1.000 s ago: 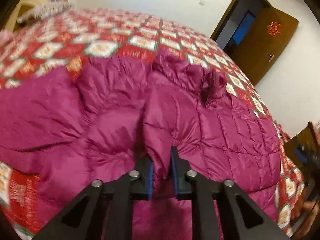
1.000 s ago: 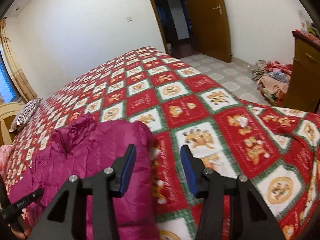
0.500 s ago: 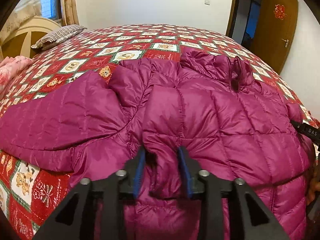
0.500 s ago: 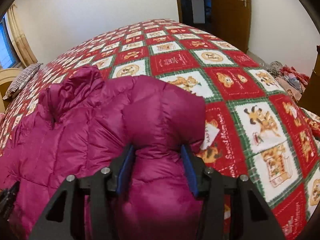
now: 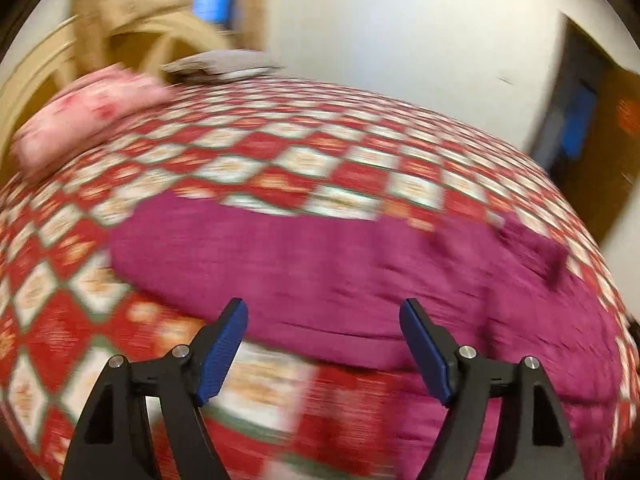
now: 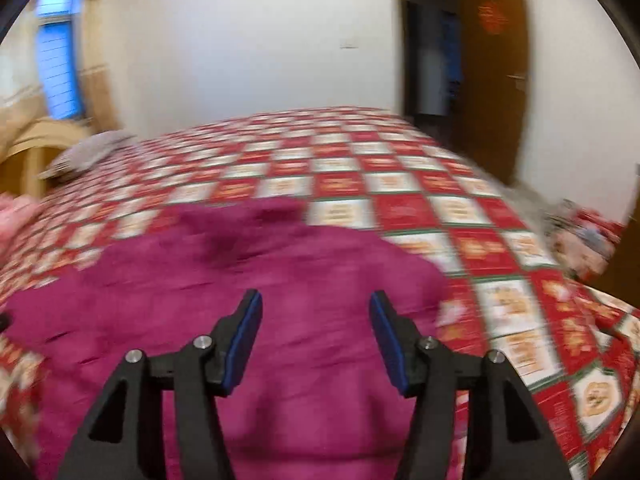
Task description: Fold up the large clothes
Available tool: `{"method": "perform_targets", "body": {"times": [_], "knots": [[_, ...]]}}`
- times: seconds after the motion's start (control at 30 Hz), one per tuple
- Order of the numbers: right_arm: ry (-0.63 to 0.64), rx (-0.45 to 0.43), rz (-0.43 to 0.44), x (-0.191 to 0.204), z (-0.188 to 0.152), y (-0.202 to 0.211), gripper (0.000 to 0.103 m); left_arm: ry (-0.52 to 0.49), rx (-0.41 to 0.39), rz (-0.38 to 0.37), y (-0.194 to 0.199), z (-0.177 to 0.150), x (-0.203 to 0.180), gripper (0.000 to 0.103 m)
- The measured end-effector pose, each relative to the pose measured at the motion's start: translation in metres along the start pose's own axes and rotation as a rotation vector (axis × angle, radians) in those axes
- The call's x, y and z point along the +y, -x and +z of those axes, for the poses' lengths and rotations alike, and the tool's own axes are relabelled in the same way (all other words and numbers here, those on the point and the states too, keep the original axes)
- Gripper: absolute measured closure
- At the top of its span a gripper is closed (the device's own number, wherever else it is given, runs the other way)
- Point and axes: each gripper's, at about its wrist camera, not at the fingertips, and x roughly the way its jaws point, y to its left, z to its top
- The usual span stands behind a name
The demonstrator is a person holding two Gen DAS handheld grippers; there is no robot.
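Note:
A magenta quilted puffer jacket (image 5: 340,264) lies spread on a bed with a red, white and green patterned cover (image 5: 280,160). Its sleeve stretches to the left in the left wrist view. My left gripper (image 5: 324,344) is wide open and empty, just above the near edge of that sleeve. The jacket also shows in the right wrist view (image 6: 240,288), with its hood towards the far side. My right gripper (image 6: 316,336) is open and empty above the jacket's body. Both views are motion blurred.
A pink pillow (image 5: 88,116) and a grey striped pillow (image 5: 224,64) lie at the head of the bed by a wooden headboard (image 5: 132,40). A brown door (image 6: 496,64) stands open at the right. A pile of clothes (image 6: 580,232) lies beyond the bed's right edge.
My left gripper has let go of the jacket fold, opened wide and swung left towards the sleeve. My right gripper has lifted off the jacket's edge and stays open.

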Motion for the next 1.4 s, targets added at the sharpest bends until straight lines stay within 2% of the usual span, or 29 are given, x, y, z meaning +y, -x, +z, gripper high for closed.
{"method": "perform_targets", "body": {"times": [0.07,0.13,0.23,0.4,0.5,0.53,0.63,0.7,0.77,0.8,0.87,1.07,1.27,1.4], "knots": [[0.066,0.026,0.101,0.040,-0.007,0.000,0.044,0.080,0.010,0.095,-0.007,0.008,0.041,0.024],[0.150,0.050,0.150,0.080,-0.018,-0.006,0.044,0.163,-0.002,0.156,-0.014,0.013,0.078,0.024],[0.226,0.086,0.169,0.118,-0.035,-0.025,0.044,0.256,0.011,0.247,-0.026,0.019,0.119,0.024],[0.262,0.220,0.126,0.135,-0.063,-0.072,0.044,0.334,0.048,0.278,-0.059,0.025,0.138,0.024],[0.228,0.234,0.143,0.128,-0.065,-0.074,0.041,0.368,0.110,0.239,-0.084,0.023,0.141,0.024],[0.217,0.238,0.150,0.125,-0.065,-0.075,0.040,0.384,0.113,0.248,-0.089,0.020,0.141,0.024],[0.202,0.236,0.166,0.122,-0.066,-0.075,0.038,0.399,0.064,0.269,-0.087,0.018,0.136,0.024],[0.204,0.230,0.166,0.124,-0.067,-0.073,0.038,0.401,0.044,0.238,-0.086,0.019,0.132,0.026],[0.198,0.217,0.173,0.125,-0.067,-0.070,0.038,0.400,0.015,0.192,-0.084,0.022,0.132,0.061],[0.192,0.208,0.179,0.122,-0.066,-0.066,0.038,0.403,0.011,0.140,-0.084,0.023,0.132,0.084],[0.172,0.180,0.176,0.119,-0.063,-0.059,0.038,0.406,0.012,0.113,-0.081,0.026,0.130,0.085],[0.106,0.066,0.146,0.095,-0.047,-0.015,0.038,0.270,-0.130,0.085,-0.041,0.055,0.090,0.089],[-0.065,0.011,0.116,0.039,-0.029,0.019,0.035,0.060,-0.278,-0.045,0.012,0.082,-0.003,0.089],[-0.172,-0.018,0.061,-0.003,-0.024,0.037,0.035,-0.111,-0.355,-0.185,0.048,0.080,-0.087,0.089]]}}
